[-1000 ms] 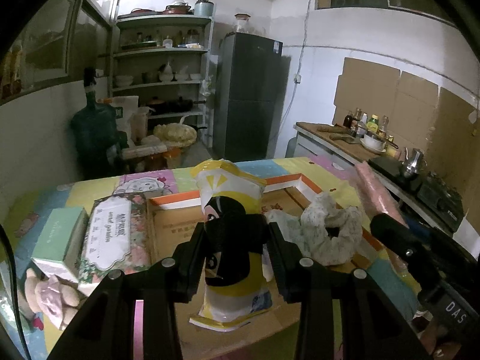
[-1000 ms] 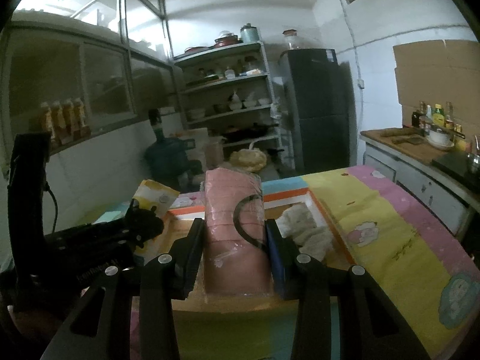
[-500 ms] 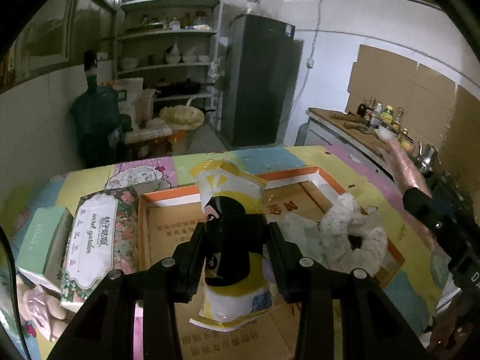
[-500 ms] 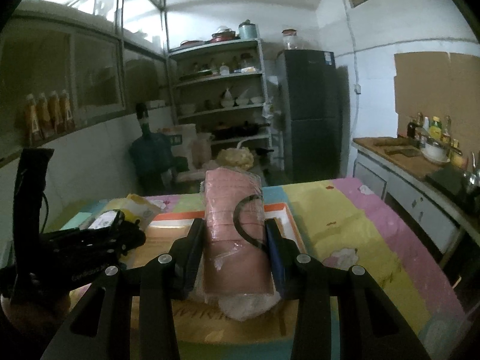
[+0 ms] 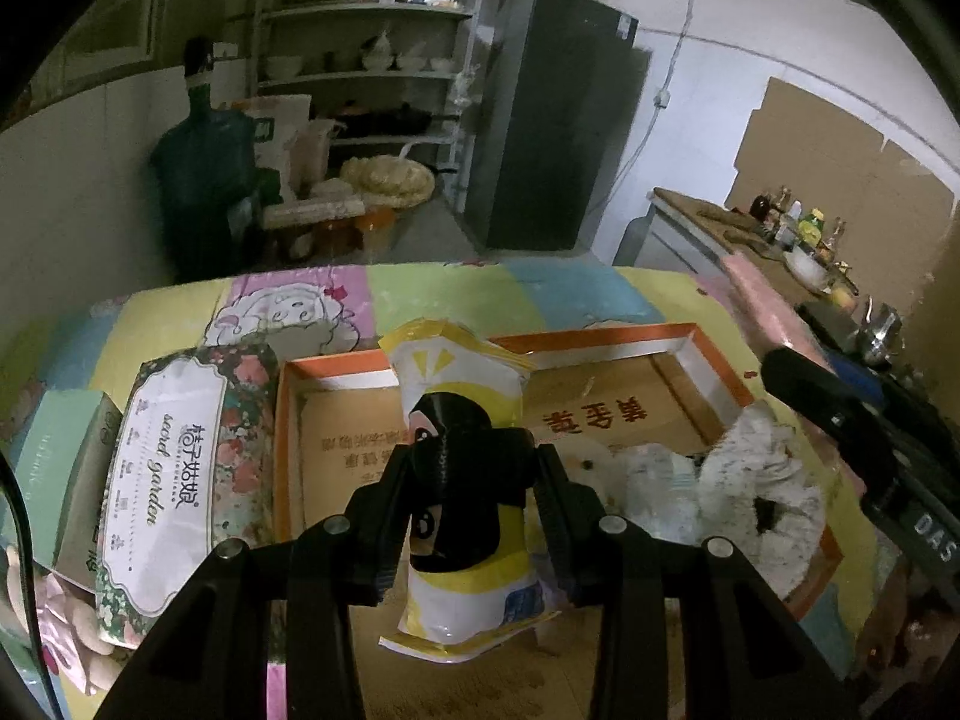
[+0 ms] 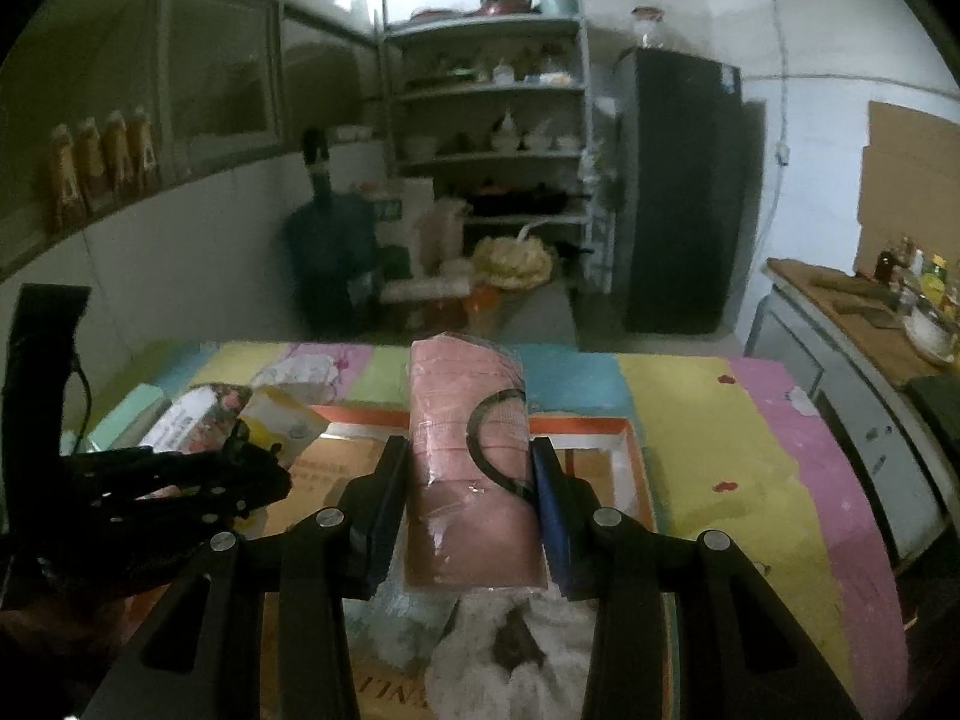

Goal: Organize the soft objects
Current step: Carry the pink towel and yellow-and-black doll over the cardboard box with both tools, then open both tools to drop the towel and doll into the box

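Left gripper (image 5: 465,507) clamped on yellow pouch (image 5: 462,468) over orange-rimmed box (image 5: 600,342), right gripper (image 6: 471,495) clamped on pink pack (image 6: 471,480) (upright), white cloth (image 5: 750,498) in box.

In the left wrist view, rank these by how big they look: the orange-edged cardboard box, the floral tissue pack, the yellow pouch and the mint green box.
1. Orange-edged cardboard box
2. Floral tissue pack and yellow pouch: too alike to rank; the pouch is nearer the camera.
3. Mint green box, partly hidden.
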`<move>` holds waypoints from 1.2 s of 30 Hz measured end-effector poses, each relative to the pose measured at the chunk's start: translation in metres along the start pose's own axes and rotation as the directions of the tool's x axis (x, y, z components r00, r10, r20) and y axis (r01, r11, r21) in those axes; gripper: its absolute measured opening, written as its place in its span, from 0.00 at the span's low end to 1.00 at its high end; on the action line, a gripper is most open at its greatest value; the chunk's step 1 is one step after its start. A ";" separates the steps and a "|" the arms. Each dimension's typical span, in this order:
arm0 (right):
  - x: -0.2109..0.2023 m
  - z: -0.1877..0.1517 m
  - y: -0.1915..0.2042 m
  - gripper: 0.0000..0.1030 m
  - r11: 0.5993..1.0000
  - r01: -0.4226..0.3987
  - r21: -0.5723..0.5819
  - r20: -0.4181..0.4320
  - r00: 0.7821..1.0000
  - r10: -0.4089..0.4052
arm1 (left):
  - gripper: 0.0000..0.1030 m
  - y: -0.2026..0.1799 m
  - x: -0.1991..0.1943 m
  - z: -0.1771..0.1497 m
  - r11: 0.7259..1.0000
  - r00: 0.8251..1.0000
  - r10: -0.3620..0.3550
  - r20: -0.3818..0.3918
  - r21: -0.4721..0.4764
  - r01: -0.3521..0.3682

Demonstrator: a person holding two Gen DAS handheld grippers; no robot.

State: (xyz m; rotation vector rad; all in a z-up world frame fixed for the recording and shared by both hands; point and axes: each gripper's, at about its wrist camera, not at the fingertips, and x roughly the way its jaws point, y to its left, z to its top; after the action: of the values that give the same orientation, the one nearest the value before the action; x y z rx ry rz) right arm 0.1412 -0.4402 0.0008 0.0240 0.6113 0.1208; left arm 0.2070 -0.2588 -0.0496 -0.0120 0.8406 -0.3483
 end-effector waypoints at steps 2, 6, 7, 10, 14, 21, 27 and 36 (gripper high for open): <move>0.013 0.004 0.001 0.40 1.000 -0.001 -0.005 -0.026 1.000 0.001 | 0.39 0.002 0.005 0.000 1.000 1.000 -0.005 -0.016 -0.009 0.005; 0.031 0.004 0.001 0.40 1.000 -0.001 -0.018 -0.068 0.998 0.000 | 0.39 0.003 0.011 -0.001 1.000 0.999 -0.003 -0.033 -0.016 0.003; 0.035 0.004 0.002 0.40 1.000 -0.002 -0.018 -0.077 0.997 0.000 | 0.39 0.003 0.013 -0.001 1.000 0.999 -0.003 -0.036 -0.017 0.002; 0.045 0.002 0.002 0.40 1.000 -0.003 -0.018 -0.106 0.994 0.001 | 0.39 0.003 0.017 0.001 1.000 0.999 -0.007 -0.044 -0.022 0.006; 0.056 -0.001 0.000 0.40 1.000 -0.004 -0.021 -0.134 0.991 0.001 | 0.39 0.001 0.021 0.002 1.000 0.999 -0.007 -0.051 -0.018 0.006; 0.070 -0.006 -0.002 0.40 1.000 -0.007 -0.018 -0.167 0.986 0.004 | 0.39 0.003 0.033 0.000 1.000 0.997 -0.013 -0.080 -0.023 0.011; 0.077 -0.007 -0.003 0.40 1.000 -0.016 -0.024 -0.189 0.982 0.011 | 0.39 0.003 0.044 -0.001 0.999 0.992 -0.031 -0.126 -0.028 0.028; 0.089 -0.008 0.000 0.41 0.999 -0.021 -0.047 -0.253 0.967 0.008 | 0.41 -0.001 0.044 -0.001 1.000 0.993 -0.002 -0.120 -0.006 0.001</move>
State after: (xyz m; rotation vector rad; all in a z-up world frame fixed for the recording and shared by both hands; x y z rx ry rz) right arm 0.2088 -0.4296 -0.0565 -0.0354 0.8636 0.1545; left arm 0.2328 -0.2734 -0.0827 0.0033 0.9610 -0.3507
